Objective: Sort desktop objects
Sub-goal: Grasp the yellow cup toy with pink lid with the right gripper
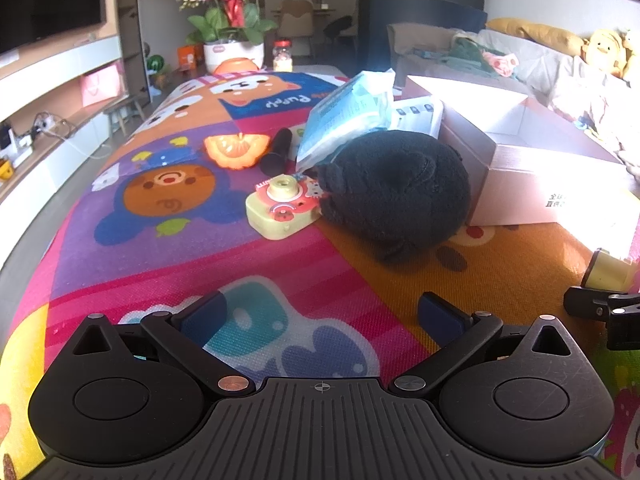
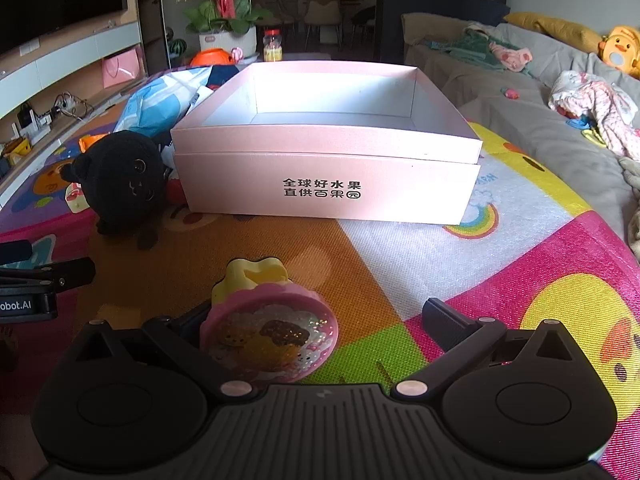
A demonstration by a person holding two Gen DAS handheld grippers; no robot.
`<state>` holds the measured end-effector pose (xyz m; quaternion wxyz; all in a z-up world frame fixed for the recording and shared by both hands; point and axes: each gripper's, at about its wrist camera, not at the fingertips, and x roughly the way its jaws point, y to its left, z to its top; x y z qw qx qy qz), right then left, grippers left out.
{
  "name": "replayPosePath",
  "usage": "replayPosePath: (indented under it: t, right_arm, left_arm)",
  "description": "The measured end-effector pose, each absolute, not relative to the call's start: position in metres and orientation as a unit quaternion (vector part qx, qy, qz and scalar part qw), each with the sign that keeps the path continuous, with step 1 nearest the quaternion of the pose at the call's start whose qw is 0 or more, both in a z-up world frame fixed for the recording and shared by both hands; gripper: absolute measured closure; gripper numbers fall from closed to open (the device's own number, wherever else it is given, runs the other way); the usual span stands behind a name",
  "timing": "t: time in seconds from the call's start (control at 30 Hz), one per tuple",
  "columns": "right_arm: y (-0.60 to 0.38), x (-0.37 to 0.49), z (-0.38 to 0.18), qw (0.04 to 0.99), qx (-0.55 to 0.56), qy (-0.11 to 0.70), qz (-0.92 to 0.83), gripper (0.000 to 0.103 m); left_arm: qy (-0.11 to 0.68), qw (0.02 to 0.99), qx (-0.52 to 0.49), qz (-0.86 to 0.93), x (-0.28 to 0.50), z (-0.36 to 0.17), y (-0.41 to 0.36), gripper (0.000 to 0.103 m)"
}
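In the left wrist view my left gripper (image 1: 322, 316) hovers open over the cartoon play mat (image 1: 160, 264), with nothing between its fingers. Ahead of it lie a black plush toy (image 1: 396, 188), a yellow toy camera (image 1: 280, 208), an orange toy (image 1: 236, 150), a black cylinder (image 1: 276, 152) and a blue packet (image 1: 348, 116). My right gripper (image 2: 316, 324) is open. A round pink toy with a yellow top (image 2: 272, 332) lies on the mat between its jaws, against the left one. The open pink box (image 2: 328, 176) stands straight ahead, and nothing shows inside it.
A sofa (image 2: 520, 112) with clothes and a yellow plush runs along the right. A flower pot (image 1: 234, 52) and a jar (image 1: 282, 56) stand at the mat's far end. A TV unit (image 1: 48, 92) lines the left side. The black plush (image 2: 120, 176) sits left of the box.
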<state>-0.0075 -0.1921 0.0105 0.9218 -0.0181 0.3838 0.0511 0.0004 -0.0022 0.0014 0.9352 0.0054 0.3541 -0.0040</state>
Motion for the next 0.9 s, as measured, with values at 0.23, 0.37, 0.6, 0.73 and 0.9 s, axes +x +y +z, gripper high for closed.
replayPosePath:
  t: [0.23,0.37,0.6,0.73,0.9]
  right_arm:
    - [-0.19,-0.011,0.009,0.923,-0.015,0.381,0.04,0.0]
    - [-0.19,-0.011,0.01,0.923,-0.019,0.381,0.042,0.0]
    - [-0.197,-0.044,0.033,0.933,-0.051,0.334,0.127,0.0]
    - [-0.196,-0.066,0.04,0.937,-0.076,0.309,0.143,0.001]
    - [-0.182,-0.059,0.028,0.926,-0.086,0.333,0.157,0.018]
  left_arm:
    - [0.365,0.931,0.003,-0.01,0.002,0.002,0.001,0.0]
    - [0.356,0.934,-0.003,-0.009,-0.001,0.002,0.003,0.0]
    - [0.356,0.934,-0.001,-0.007,0.0,0.002,0.001,0.0]
    - [0.356,0.934,-0.001,-0.007,0.0,0.002,0.001,0.0]
    - [0.356,0.935,-0.001,-0.007,0.0,0.002,0.001,0.0]
